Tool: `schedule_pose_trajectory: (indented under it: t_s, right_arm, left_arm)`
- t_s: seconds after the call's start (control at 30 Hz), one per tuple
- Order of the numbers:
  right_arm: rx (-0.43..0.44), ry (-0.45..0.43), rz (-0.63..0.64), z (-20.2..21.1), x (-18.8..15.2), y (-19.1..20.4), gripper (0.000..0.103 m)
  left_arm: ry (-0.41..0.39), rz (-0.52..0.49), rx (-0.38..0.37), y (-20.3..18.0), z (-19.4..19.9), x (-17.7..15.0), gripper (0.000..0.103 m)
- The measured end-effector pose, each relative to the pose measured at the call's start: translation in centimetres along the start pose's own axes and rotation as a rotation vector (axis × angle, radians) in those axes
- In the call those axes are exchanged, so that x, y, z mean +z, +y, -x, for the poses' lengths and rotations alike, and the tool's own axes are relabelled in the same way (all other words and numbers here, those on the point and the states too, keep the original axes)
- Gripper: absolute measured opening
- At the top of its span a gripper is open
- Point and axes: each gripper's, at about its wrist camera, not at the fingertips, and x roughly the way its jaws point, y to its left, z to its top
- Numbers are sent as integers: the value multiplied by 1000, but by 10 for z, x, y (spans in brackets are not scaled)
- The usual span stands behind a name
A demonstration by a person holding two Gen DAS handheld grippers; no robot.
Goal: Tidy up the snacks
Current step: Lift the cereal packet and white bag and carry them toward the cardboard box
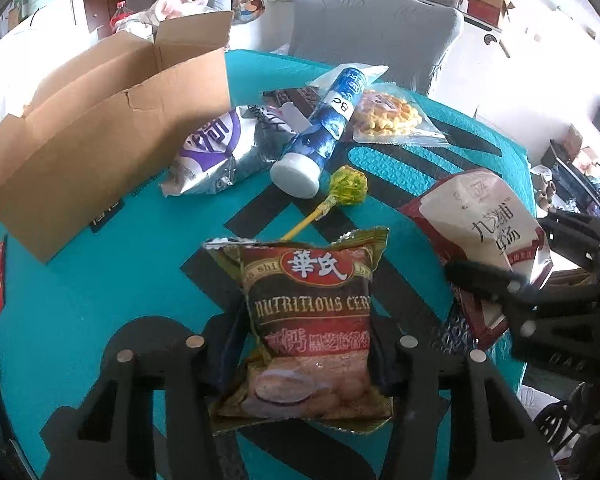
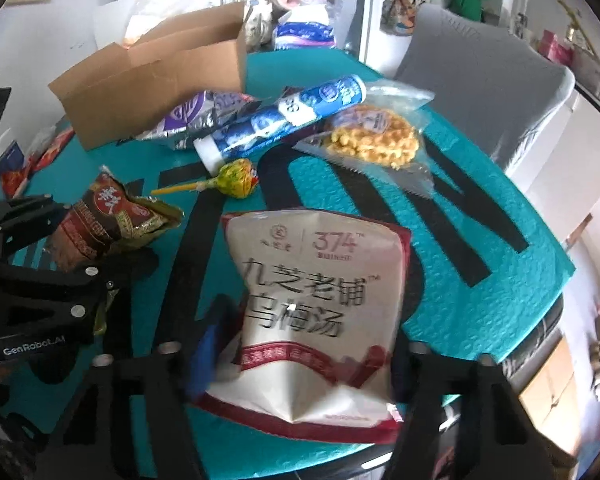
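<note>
Left gripper (image 1: pixel 306 360) clamping upright cereal packet (image 1: pixel 312 320), right gripper (image 2: pixel 300 364) clamping upright white pouch (image 2: pixel 316 312)

Bright daylight, background blown out white behind the box (image 1: pixel 100 120). Strong fisheye bending with dark corners; right view softly blurred below the box (image 2: pixel 152 76), foil bags show glare.

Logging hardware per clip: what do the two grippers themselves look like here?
Both are matte black with open, skeleton-like frames and round silver bolt heads. The left gripper shows blue pads on its fingers. The right gripper also has a blue pad on one of its fingers. White "GenRobot.AI" lettering marks the left gripper's body in the right wrist view. No cables or sleeves are visible.
</note>
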Motion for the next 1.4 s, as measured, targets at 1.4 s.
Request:
schedule_pose_trajectory:
  t_s: [1.4]
  right_arm:
    - [262,-163,121,43,50,43,42]
  left_arm:
    - [-193,199,85,49,95,19,45]
